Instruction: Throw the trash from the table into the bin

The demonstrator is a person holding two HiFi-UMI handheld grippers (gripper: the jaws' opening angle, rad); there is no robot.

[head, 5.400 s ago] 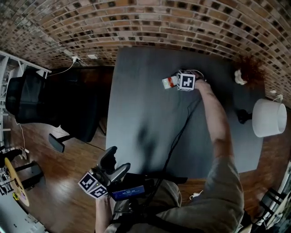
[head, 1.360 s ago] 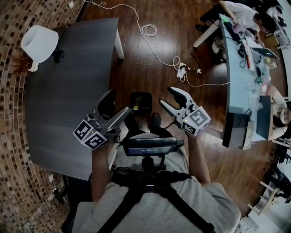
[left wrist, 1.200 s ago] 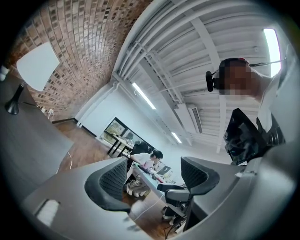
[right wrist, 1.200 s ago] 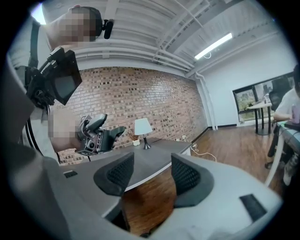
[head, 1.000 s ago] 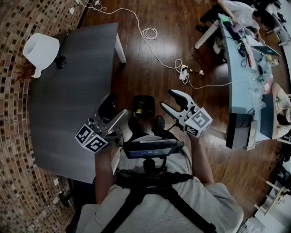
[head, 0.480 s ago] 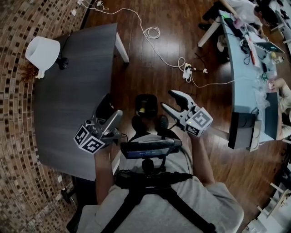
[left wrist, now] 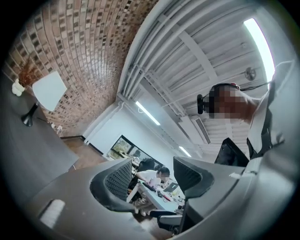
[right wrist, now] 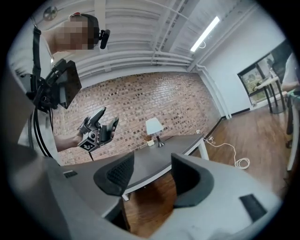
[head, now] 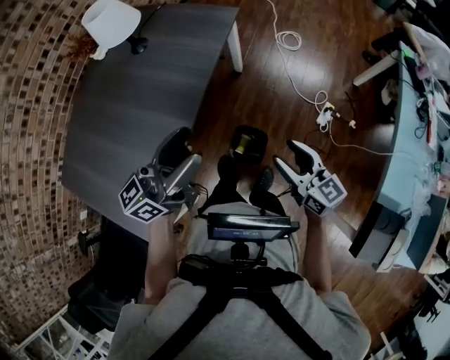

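Dark table higher in view, left gripper fingers closing, empty.

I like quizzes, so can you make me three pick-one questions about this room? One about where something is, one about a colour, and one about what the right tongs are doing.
1. Where is the bin?
A) on the table
B) on the floor
C) on a chair

2. What colour is the shade of the lamp?
A) white
B) red
C) green

3. How are the right tongs?
A) open and empty
B) shut on a bottle
C) shut on a paper ball

Answers:
1 B: the head view shows the bin standing on the wooden floor.
2 A: the shade is plain white.
3 A: the right gripper view shows a gap between them with nothing in it.
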